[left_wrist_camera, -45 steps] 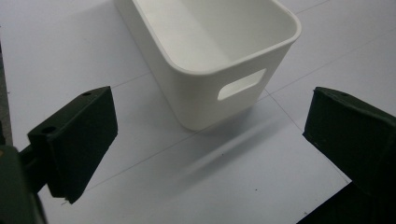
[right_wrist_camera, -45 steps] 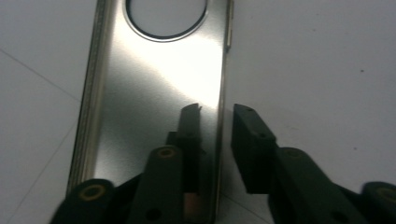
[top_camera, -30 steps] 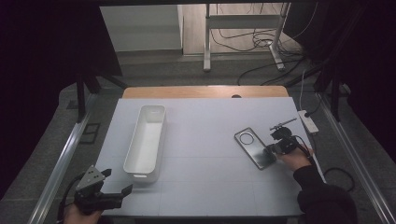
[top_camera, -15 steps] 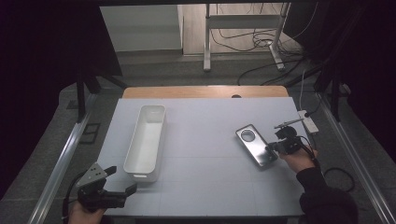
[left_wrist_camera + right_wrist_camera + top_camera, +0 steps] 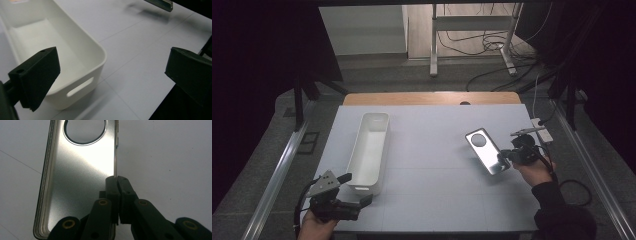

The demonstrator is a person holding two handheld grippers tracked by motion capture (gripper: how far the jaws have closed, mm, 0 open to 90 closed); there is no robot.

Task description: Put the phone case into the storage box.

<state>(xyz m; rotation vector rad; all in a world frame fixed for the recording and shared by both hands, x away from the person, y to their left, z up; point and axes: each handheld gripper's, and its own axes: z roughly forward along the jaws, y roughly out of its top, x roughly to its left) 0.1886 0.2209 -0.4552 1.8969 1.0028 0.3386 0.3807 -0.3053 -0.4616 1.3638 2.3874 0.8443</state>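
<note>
Near the table's right edge, the right gripper (image 5: 507, 159) pinches the side rim of a silvery metal phone case with a round camera hole (image 5: 80, 170), lifted just above the pale grey table (image 5: 437, 175). Beside the long white plastic bin (image 5: 369, 150), the left gripper (image 5: 357, 190) has just been opening, its jaws spread with nothing between them.

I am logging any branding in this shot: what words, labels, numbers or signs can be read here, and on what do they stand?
None can be read.
Phone case, held by its edge in the right gripper: plain silvery face, round cut-out, no print.
White bin: blank walls; an orange patch beyond its far end in the left gripper view is too blurred to read.
Table: only faint seam lines.
Left gripper: bare black pads.
</note>
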